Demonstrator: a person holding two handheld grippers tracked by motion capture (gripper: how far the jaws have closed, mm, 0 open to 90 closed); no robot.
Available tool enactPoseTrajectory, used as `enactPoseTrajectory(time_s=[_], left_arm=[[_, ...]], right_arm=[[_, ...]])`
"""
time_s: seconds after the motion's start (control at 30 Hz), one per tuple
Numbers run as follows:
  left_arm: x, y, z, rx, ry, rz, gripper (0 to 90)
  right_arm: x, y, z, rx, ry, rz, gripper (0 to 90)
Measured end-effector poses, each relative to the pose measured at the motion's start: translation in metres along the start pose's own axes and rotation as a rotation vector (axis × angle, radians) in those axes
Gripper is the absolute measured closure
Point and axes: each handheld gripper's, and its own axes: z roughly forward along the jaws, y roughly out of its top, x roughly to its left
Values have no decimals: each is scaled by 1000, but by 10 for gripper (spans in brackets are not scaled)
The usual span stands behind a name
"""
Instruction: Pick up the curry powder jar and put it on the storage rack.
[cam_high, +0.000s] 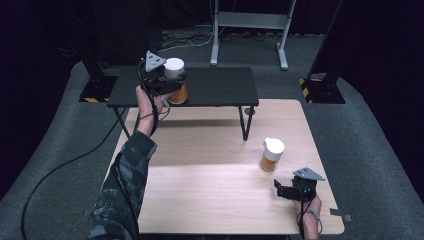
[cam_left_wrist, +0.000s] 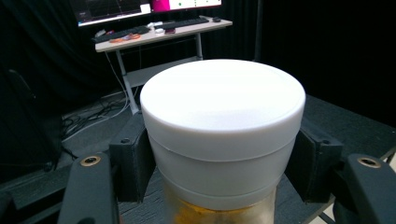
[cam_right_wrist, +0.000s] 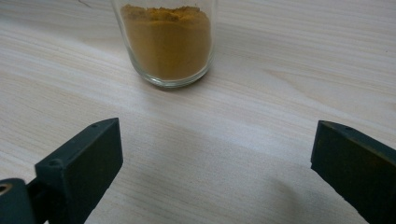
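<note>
Overhead, we see a wooden table (cam_high: 200, 200) filling mid-frame, a black shelf (cam_high: 215, 85) above it where the left gripper (cam_high: 167, 82) clamps a white-lidded jar (cam_high: 175, 70), and lower right the right gripper (cam_high: 285, 190), jaws spread wide, near a second jar (cam_high: 272, 154).

1. The left gripper (cam_high: 167, 82) is black, with a grey three-cornered plate on top and a black cable trailing from it.
2. In the left gripper view its two black jaws end in blocky pads (cam_left_wrist: 132, 163), and each arm behind them carries a brass-coloured screw (cam_left_wrist: 90, 161).
3. The left forearm wears a camouflage sleeve (cam_high: 125, 185) in dark greens and greys.
4. The right gripper (cam_high: 285, 191) is likewise black with a grey plate; its cable loops around the wrist behind it.
</note>
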Motion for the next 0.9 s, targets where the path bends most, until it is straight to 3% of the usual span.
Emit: enactPoseTrajectory(time_s=[0.13,0.4,0.67,0.77,0.9], left_arm=[[2,0,5,16,2,-9,332],[13,-8,7,-9,-24,-35,331],[11,-7,7,-1,-20,-28,330],[5,-5,6,3,4,-7,323],[8,-2,6,20,-11,-5,291]], right_arm=[[0,0,0,-1,0,1,10],[2,-1,-1,-7,-7,0,11],[2,-2,-1,-12,-11,-3,11],[2,-2,-1,-13,-10,-1,11],[2,-3,-2,-16,-12,-1,11]])
